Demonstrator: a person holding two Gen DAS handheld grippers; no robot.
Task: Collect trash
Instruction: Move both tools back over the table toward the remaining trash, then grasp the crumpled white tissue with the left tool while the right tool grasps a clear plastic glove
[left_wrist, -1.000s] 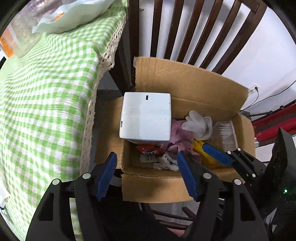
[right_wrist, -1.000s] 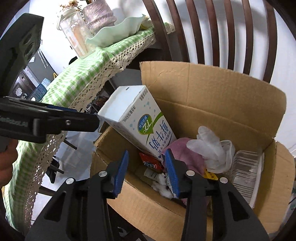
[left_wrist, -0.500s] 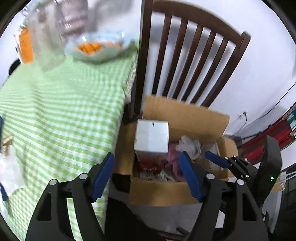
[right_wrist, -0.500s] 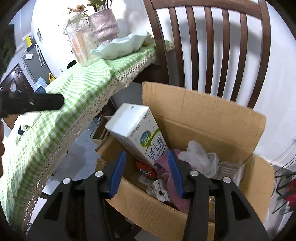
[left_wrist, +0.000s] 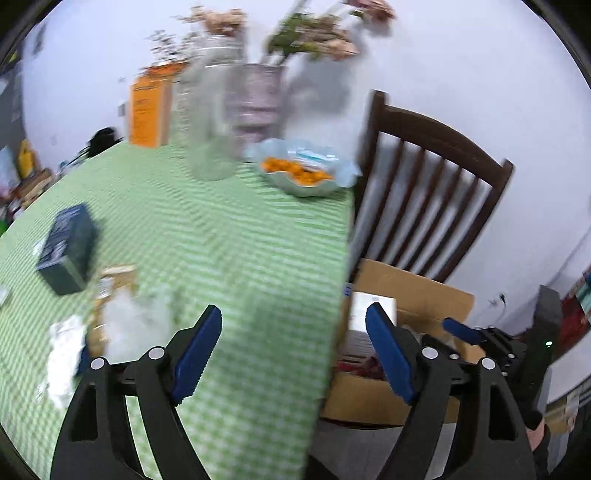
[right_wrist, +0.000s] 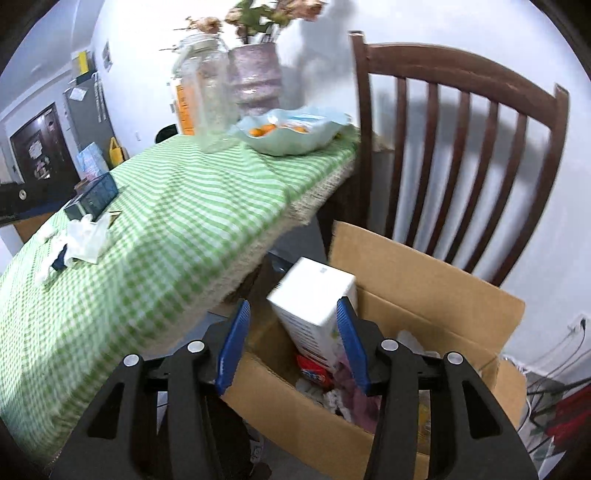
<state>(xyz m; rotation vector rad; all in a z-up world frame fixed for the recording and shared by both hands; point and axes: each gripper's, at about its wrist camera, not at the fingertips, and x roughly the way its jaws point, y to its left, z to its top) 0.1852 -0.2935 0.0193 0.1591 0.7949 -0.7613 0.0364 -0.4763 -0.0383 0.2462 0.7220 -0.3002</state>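
A cardboard box (right_wrist: 424, 273) stands on a wooden chair and holds a white milk carton (right_wrist: 314, 291), a red wrapper and pink and white scraps. It also shows in the left wrist view (left_wrist: 413, 284). My left gripper (left_wrist: 293, 349) is open and empty above the green checked table's near edge. My right gripper (right_wrist: 293, 343) is open and empty above the box's near corner. On the table lie crumpled white tissue (left_wrist: 64, 350), clear plastic (left_wrist: 136, 325) and a dark blue box (left_wrist: 68, 249). The tissue (right_wrist: 83, 236) and blue box (right_wrist: 94, 197) show in the right wrist view.
A bowl of oranges (left_wrist: 301, 171), a glass jar (left_wrist: 210, 122), a vase of dried flowers (left_wrist: 255, 107) and an orange carton (left_wrist: 149, 110) stand at the table's far end. The chair back (right_wrist: 461, 129) rises behind the box. Cables lie at the right.
Both grippers have lifted and pulled back from the box. The left view has swung left from the box toward the table top. The carton stays in the box.
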